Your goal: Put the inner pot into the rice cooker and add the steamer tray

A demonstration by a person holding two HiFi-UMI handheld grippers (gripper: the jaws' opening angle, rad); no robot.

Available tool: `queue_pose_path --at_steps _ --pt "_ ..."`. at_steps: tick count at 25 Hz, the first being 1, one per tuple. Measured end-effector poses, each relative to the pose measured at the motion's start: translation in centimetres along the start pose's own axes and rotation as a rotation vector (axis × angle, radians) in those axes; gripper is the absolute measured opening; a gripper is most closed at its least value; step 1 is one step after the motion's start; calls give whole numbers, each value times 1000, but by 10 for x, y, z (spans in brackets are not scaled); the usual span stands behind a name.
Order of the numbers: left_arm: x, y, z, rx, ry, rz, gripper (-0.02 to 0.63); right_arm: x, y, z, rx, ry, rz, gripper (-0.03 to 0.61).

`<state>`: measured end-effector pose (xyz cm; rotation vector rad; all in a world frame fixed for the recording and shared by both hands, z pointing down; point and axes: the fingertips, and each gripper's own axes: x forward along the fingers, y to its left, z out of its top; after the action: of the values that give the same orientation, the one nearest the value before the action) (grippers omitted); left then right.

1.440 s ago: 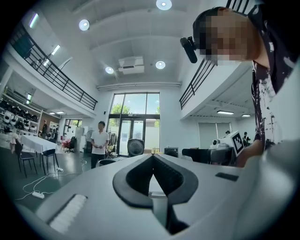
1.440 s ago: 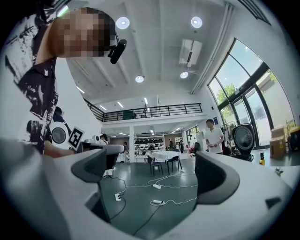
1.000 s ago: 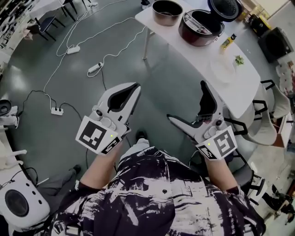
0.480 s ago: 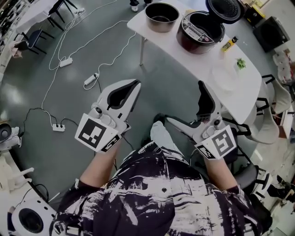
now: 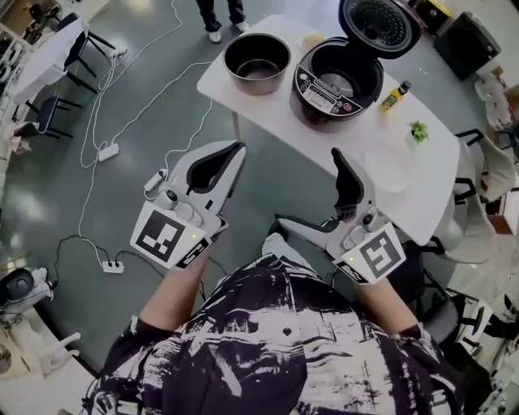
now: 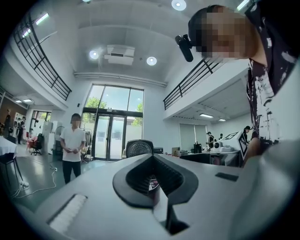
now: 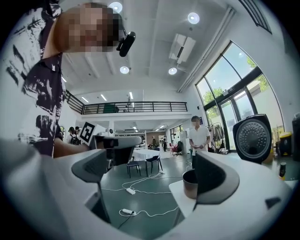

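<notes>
The inner pot (image 5: 257, 63) is sitting upright on the white counter (image 5: 276, 101), its round mouth facing straight up and its axis standing vertical, near the counter's left end. Just beside it on the right, the rice cooker (image 5: 336, 81) is standing with its lid (image 5: 381, 24) tipped back and its cavity showing open to the ceiling. Farther along the counter a small yellow bottle (image 5: 393, 96) is lying on its side, and a pale round dish (image 5: 388, 166) is resting near the front edge; whether it is the steamer tray is not clear. Both grippers are hanging over the floor, well apart from the counter and pointing toward it. The left gripper (image 5: 237, 150) is holding its jaws pressed together with nothing between them. The right gripper (image 5: 308, 186) is spreading its jaws wide and is gripping nothing; in the right gripper view the pot is peeking out beside the right-hand jaw. A person (image 6: 72, 145) in a white shirt is standing beyond the counter's far side.
</notes>
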<state>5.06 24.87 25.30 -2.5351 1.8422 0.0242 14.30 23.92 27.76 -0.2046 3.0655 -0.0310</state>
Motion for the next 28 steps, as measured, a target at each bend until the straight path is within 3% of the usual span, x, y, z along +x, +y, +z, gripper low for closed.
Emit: queue_pose_path --at_steps 11,21,28 --pt "127 58 0 -23 1 -170 5 30 -116 -3 -15 43 -155 541" --pt "239 144 -1 -57 -17 -475 5 86 -222 -2 -44 74 -488 541" --pt "294 184 -4 -67 -9 -648 5 100 -268 -5 -32 92 -706 541"
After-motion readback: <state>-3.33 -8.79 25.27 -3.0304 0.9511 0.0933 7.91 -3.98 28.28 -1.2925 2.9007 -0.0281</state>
